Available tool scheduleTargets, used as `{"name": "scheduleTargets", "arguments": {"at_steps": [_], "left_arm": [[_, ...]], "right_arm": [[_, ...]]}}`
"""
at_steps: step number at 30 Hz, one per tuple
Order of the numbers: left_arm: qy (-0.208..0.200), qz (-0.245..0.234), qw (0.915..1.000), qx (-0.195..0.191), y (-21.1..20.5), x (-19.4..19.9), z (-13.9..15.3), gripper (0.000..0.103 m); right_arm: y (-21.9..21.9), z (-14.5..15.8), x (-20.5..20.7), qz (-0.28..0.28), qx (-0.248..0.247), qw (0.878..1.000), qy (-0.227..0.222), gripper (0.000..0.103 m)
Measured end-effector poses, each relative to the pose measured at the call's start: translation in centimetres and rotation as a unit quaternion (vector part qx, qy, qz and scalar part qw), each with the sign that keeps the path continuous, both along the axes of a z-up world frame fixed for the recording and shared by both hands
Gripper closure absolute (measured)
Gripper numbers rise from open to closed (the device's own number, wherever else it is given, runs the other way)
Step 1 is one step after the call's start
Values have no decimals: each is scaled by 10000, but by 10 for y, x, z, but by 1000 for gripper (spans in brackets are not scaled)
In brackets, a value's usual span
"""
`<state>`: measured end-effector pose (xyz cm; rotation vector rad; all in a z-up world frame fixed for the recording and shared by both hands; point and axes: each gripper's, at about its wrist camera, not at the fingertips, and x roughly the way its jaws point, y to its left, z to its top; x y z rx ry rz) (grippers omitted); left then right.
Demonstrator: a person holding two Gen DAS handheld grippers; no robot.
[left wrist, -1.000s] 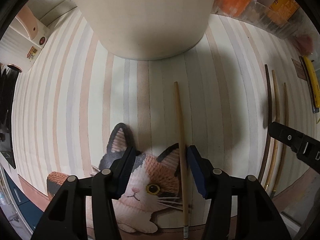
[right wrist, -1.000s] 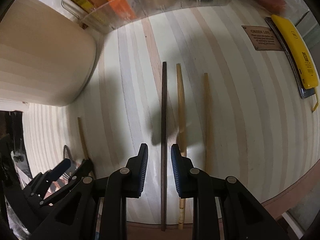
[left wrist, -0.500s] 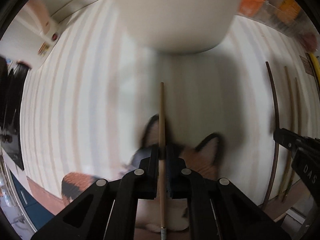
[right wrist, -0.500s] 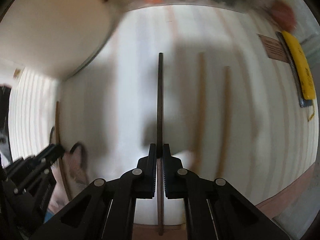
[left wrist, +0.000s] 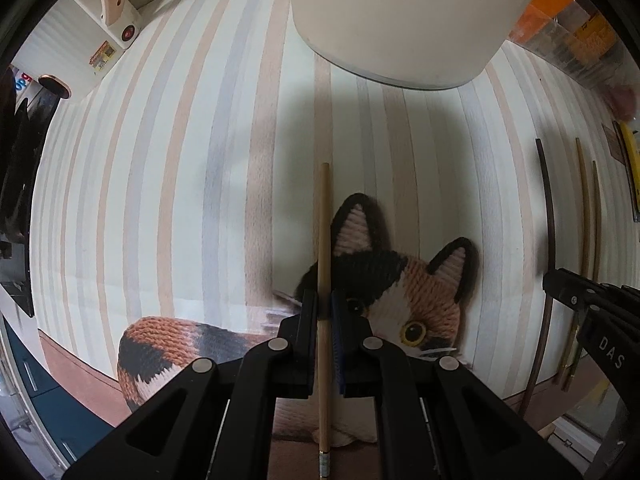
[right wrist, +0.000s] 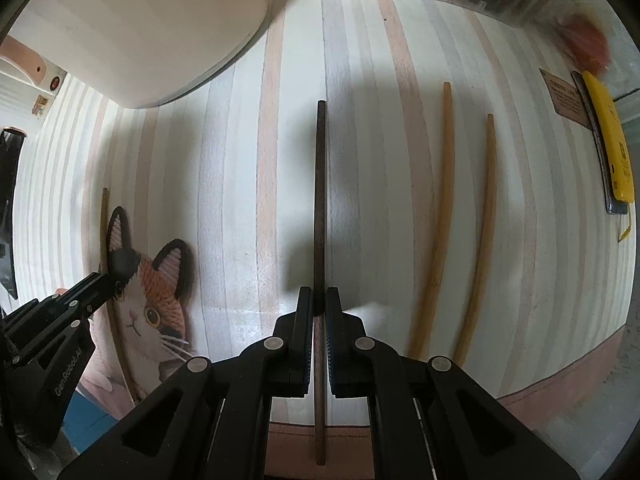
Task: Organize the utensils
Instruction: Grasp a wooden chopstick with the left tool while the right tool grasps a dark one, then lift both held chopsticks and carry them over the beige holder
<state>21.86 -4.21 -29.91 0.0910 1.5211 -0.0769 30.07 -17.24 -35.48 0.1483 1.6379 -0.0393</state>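
A: Comparing with a second ago: both hand-held grippers were spread then, each straddling a chopstick flat on the table. Now the left hand-held gripper (left wrist: 324, 308) is pinching the light chopstick (left wrist: 323, 232), and the right hand-held gripper (right wrist: 319, 304) is pinching the dark chopstick (right wrist: 320, 200).

B: Lifted, or only gripped?

A: Judged lifted. Each stick runs straight up the centre of its own frame, and shadows fall on the striped table (left wrist: 160, 200) beneath. The cat picture (left wrist: 404, 288) now sits right of the light stick in the left view; it was under the jaws before.

B: Meaning for the task?

A: Both pickups look done at once. Likely next is carrying them to the cream tub (left wrist: 400, 20), top centre of the left view, upper left of the right view. That is inference only.

B: Appearance of the sticks?

A: Light one: pale wood, slim, a printed band at its near end, bottom centre. Dark one: near-black brown, plain, held about a third up from its near end. Two tan chopsticks (right wrist: 440, 208) lie on the table, right of centre in the right view, near each other.
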Motion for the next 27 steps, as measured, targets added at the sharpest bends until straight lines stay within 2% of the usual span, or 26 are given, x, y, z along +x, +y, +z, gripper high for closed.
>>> {"name": "scheduleTargets", "arguments": {"at_steps": [2, 10, 22, 27], "left_arm": [[10, 14, 10000, -16, 2, 1, 1, 98], [60, 57, 9999, -115, 18, 6, 1, 98], [2, 20, 10000, -52, 5, 13, 7, 99], [-281, 58, 9996, 9, 4, 9, 23, 99]], "right_arm": [[-9, -5, -6, 71, -53, 9999, 72, 96], [7, -13, 13, 147, -284, 9990, 328, 96], [0, -8, 17, -74, -157, 9995, 265, 97], [-23, 4, 9, -297, -50, 9995, 52, 97]]}}
